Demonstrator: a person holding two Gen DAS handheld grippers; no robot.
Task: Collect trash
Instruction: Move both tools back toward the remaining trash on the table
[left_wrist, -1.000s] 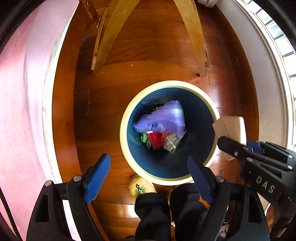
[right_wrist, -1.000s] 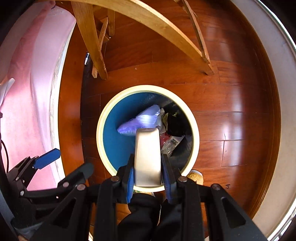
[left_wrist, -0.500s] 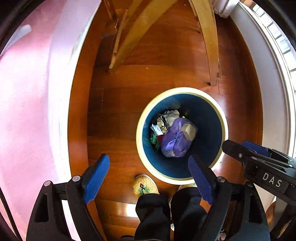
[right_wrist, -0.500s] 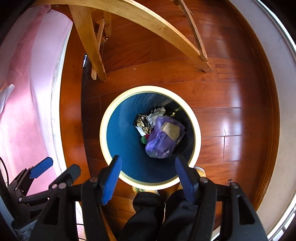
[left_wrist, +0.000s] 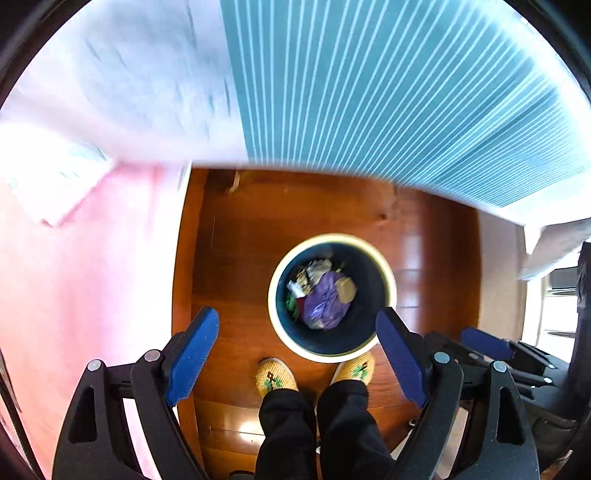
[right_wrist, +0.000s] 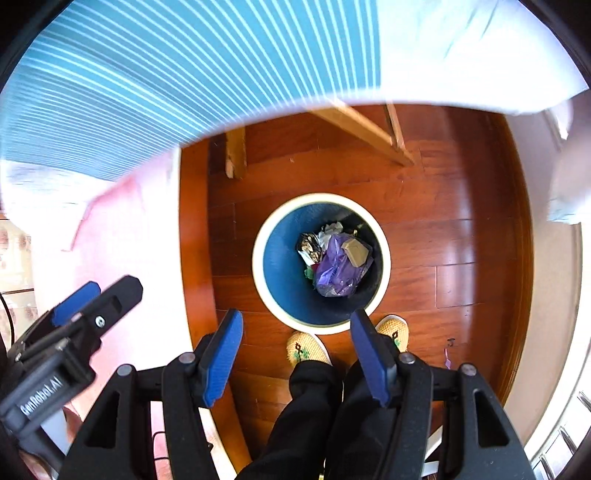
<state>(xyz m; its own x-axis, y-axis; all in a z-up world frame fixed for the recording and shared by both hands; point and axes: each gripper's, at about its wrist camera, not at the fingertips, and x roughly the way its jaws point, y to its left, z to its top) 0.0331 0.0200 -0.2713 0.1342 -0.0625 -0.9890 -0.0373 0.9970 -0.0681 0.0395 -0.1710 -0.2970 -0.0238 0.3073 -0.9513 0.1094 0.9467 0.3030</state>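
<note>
A round bin with a cream rim (left_wrist: 272, 299) (right_wrist: 258, 258) and a blue inside stands on the wooden floor far below both grippers. In it lie a crumpled purple bag (left_wrist: 325, 304) (right_wrist: 340, 275), a beige card piece (left_wrist: 346, 288) (right_wrist: 355, 250) on top of the bag, and some foil and paper scraps. My left gripper (left_wrist: 295, 325) is open and holds nothing. My right gripper (right_wrist: 295, 321) is also open and holds nothing. Each gripper shows at the edge of the other's view, the right gripper (left_wrist: 465, 338) and the left gripper (right_wrist: 99, 299).
A table with a teal striped cloth (left_wrist: 369, 92) (right_wrist: 147, 92) overhangs the top of both views, with its wooden legs (right_wrist: 236, 155) beneath. Pink fabric (left_wrist: 92, 258) (right_wrist: 122, 240) fills the left. A person's yellow slippers (left_wrist: 275, 376) (right_wrist: 306, 350) stand by the bin.
The right gripper opened and let the beige piece drop into the bin. Both grippers then rose, so the bin looks smaller and the table top has come into view.
</note>
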